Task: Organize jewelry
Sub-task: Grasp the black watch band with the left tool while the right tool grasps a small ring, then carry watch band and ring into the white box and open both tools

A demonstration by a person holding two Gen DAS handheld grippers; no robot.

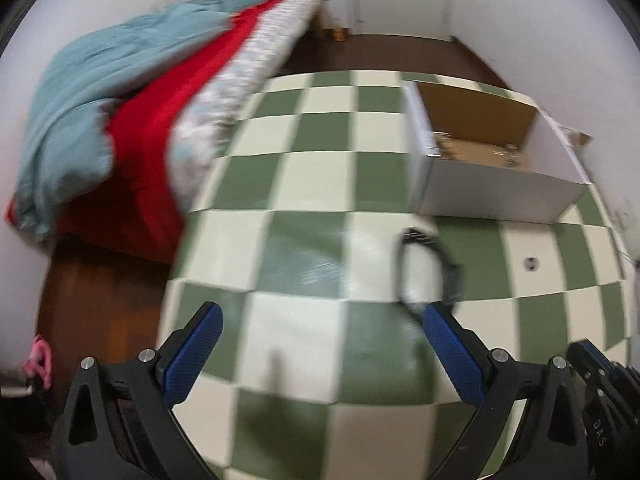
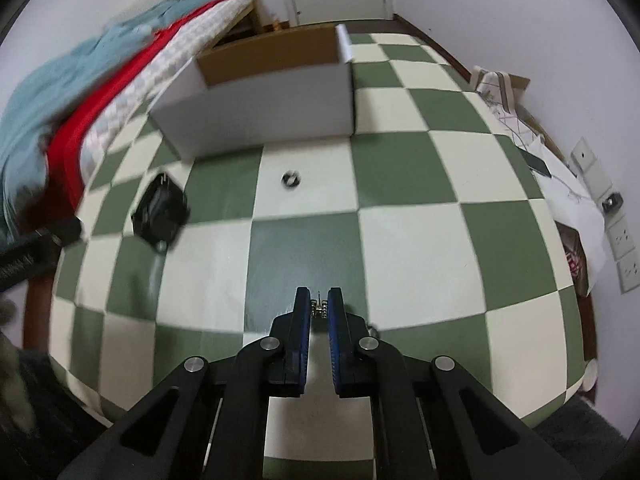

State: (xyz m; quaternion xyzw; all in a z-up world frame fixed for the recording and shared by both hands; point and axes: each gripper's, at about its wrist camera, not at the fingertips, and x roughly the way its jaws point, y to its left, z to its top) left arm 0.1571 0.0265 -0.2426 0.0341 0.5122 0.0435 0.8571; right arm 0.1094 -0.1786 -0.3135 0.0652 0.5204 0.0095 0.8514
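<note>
On the green-and-cream checked cloth (image 2: pixel 408 248), my right gripper (image 2: pixel 319 300) is shut on a small metal jewelry piece (image 2: pixel 319 307) pinched between its blue pads, low over the cloth. A small dark ring (image 2: pixel 290 179) lies farther ahead, seen as a small round piece (image 1: pixel 531 264) in the left wrist view. A black band-like bracelet (image 1: pixel 428 268) lies just ahead of my left gripper's right fingertip; the right wrist view shows the bracelet (image 2: pixel 160 210) at left. My left gripper (image 1: pixel 322 312) is open and holds nothing. An open white box (image 2: pixel 272 120) with a brown inside stands behind.
Blue, red and white bedding (image 1: pixel 120 120) is piled along the table's left side. Papers and a dark object (image 2: pixel 560 184) lie at the right edge below wall sockets (image 2: pixel 620 236). The white box (image 1: pixel 492 192) stands at the far right of the left wrist view.
</note>
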